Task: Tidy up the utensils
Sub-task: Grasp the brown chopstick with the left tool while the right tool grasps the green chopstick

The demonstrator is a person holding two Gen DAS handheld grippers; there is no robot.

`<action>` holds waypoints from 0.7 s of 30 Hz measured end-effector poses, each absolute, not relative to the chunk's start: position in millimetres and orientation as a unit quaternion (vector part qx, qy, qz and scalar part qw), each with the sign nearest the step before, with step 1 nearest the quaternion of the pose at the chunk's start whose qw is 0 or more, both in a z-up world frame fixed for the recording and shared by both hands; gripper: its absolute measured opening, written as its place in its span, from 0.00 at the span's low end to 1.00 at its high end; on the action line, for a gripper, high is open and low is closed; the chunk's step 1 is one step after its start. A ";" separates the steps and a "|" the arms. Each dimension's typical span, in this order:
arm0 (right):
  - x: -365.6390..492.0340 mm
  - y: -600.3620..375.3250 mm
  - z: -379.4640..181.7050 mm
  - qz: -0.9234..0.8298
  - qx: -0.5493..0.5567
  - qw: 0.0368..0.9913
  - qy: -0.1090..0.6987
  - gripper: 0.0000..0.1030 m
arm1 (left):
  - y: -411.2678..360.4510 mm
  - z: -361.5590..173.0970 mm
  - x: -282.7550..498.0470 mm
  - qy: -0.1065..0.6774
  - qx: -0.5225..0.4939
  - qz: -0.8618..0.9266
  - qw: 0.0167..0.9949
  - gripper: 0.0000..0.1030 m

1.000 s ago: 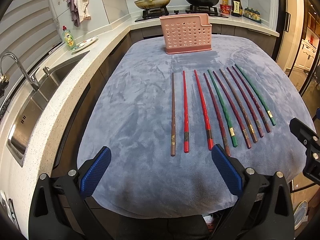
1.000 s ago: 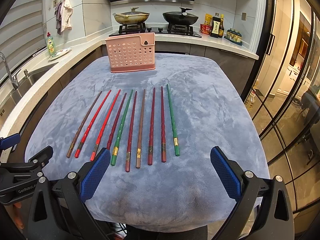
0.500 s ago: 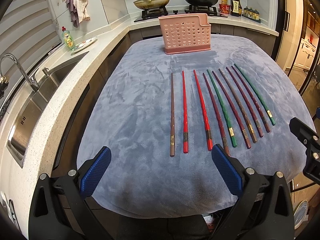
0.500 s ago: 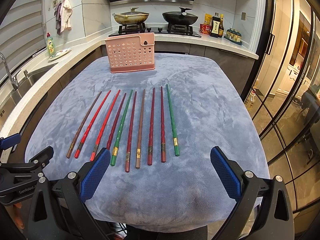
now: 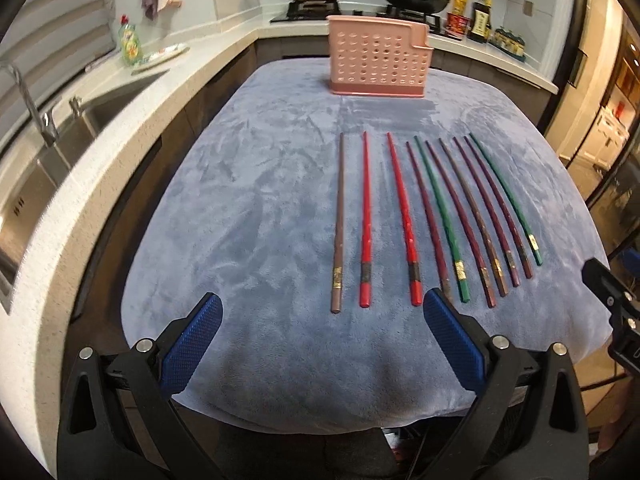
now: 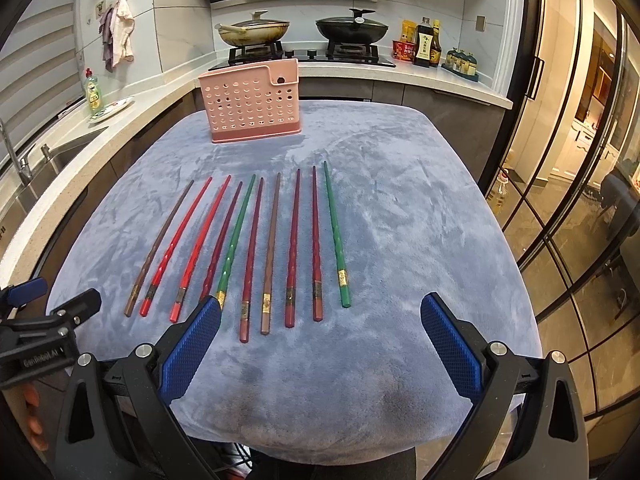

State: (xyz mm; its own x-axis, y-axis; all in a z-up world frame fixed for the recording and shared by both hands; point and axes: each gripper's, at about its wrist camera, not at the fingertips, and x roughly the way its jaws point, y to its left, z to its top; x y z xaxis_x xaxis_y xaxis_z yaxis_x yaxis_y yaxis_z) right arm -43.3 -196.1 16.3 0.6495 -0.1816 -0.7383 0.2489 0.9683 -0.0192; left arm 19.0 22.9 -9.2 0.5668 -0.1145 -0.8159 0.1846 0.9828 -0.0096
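Several chopsticks lie side by side on a blue-grey cloth, thick ends toward me: a brown chopstick at the left, two red chopsticks, dark red ones, and a green chopstick at the right end. A pink perforated utensil holder stands upright at the far end of the cloth. My left gripper hovers open near the front edge, just before the brown and red sticks. My right gripper is open before the dark red sticks. Neither holds anything.
A counter with a sink and faucet runs along the left. A soap bottle and plate sit on it. A stove with two pans and sauce bottles is behind. Glass doors are on the right.
The left gripper has drifted slightly forward and turned a little, so the holder sits lower and nearer in its view. The right gripper and the chopsticks have barely moved.
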 end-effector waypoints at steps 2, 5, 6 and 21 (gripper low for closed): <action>-41.2 -201.1 12.5 -0.121 0.048 0.906 0.403 0.93 | 29.7 -17.1 27.5 0.460 0.021 -0.086 0.883 0.93; -34.9 -211.0 6.0 -0.126 0.057 0.903 0.407 0.91 | 32.8 -31.7 42.3 0.464 0.028 -0.072 0.883 0.93; -32.4 -213.9 3.9 -0.129 0.057 0.902 0.408 0.90 | 33.2 -34.6 45.4 0.465 0.028 -0.070 0.882 0.92; 9.6 -242.5 -23.7 -0.146 0.066 0.890 0.428 0.69 | 26.6 -78.7 84.1 0.506 0.031 -0.082 0.858 0.69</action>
